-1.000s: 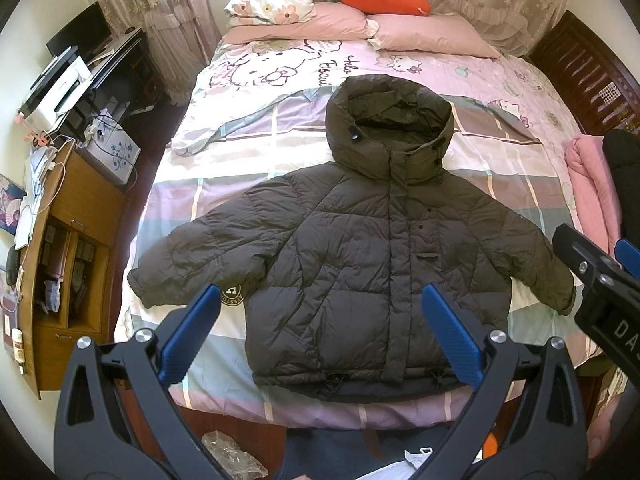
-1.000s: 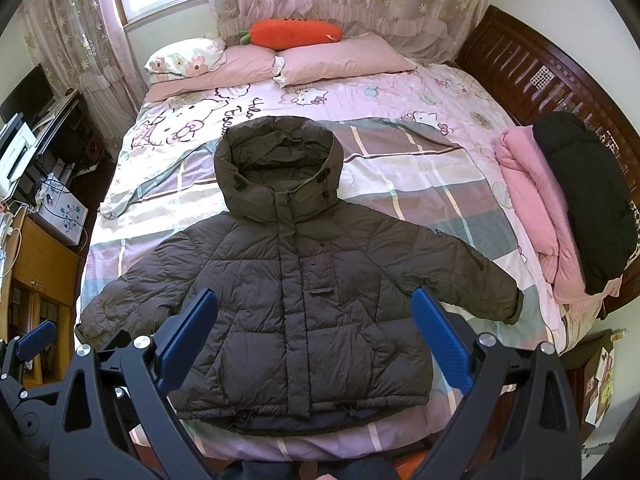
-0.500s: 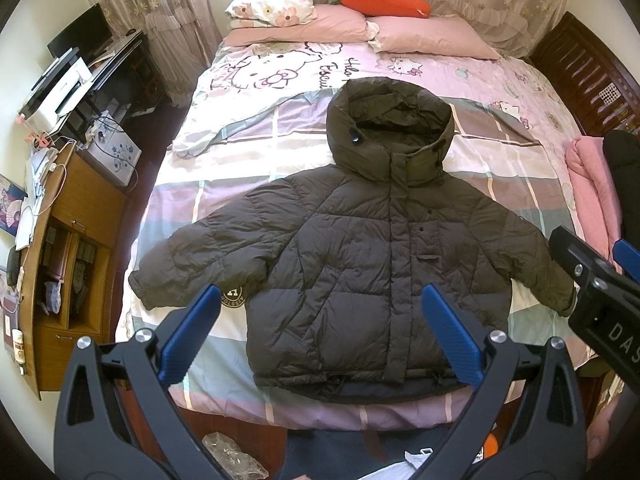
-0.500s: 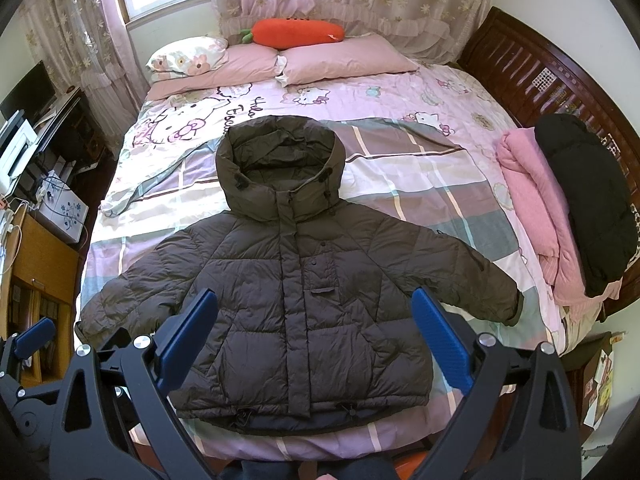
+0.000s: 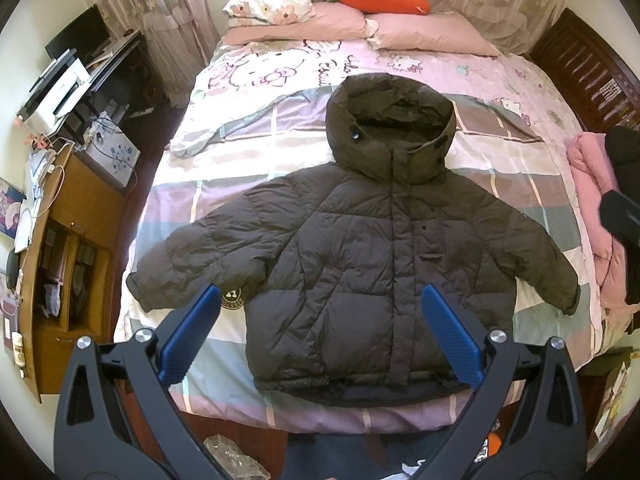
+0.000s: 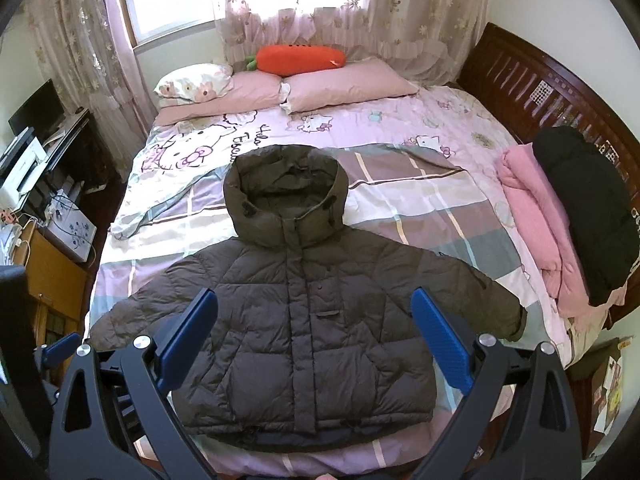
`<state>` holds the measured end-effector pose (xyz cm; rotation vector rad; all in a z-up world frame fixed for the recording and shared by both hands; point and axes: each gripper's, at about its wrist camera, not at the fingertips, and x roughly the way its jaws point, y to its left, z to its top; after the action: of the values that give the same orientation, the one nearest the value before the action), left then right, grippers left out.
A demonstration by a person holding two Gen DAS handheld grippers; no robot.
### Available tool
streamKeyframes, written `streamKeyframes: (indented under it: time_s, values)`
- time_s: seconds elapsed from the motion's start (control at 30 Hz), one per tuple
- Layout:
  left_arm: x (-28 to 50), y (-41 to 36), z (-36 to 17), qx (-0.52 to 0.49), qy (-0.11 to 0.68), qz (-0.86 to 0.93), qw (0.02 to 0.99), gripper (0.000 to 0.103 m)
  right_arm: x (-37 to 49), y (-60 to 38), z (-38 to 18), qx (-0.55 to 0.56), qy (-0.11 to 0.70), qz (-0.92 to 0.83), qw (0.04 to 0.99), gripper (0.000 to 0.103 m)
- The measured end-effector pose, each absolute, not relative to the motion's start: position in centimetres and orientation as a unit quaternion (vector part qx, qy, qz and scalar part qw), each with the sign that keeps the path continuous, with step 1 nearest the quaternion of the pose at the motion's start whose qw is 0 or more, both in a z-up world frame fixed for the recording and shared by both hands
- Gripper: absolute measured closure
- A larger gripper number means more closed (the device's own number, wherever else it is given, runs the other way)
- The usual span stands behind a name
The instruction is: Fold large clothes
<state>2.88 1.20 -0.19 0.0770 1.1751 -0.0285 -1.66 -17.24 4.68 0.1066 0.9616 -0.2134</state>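
Observation:
A dark olive-brown hooded puffer jacket lies flat, front up, on the bed, sleeves spread, hood toward the pillows. It also shows in the right wrist view. My left gripper is open and empty, held above the jacket's hem near the foot of the bed. My right gripper is open and empty, also above the lower half of the jacket. Part of the right gripper shows at the right edge of the left wrist view.
Pink and black folded coats lie at the bed's right edge by the dark wooden headboard. Pillows and an orange carrot plush sit at the far end. A wooden desk with clutter stands left of the bed.
Both grippers have drifted slightly; the right gripper has shifted higher and further out of the left wrist view. The jacket has not moved.

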Motion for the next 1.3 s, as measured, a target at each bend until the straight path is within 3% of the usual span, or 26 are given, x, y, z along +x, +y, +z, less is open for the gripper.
streamKeyframes:
  time_s: [0.33, 0.9, 1.3]
  values:
    - [3.6, -2.6, -5.5, 0.066, 0.58, -0.011, 0.812, 0.002, -1.1, -20.6, 0.0, 0.075, 0.493, -0.104, 0.861, 0.005]
    - [7.6, -13.3, -17.8, 0.117, 0.612, -0.051, 0.78, 0.002, 1.4, -30.5, -16.6, 0.137, 0.573, -0.166, 0.791, 0.005]
    - [8.7, -18.5, -25.6, 0.148, 0.628, -0.07, 0.761, 0.002, 3.4, -34.3, -24.4, 0.152, 0.591, -0.181, 0.771, 0.005]
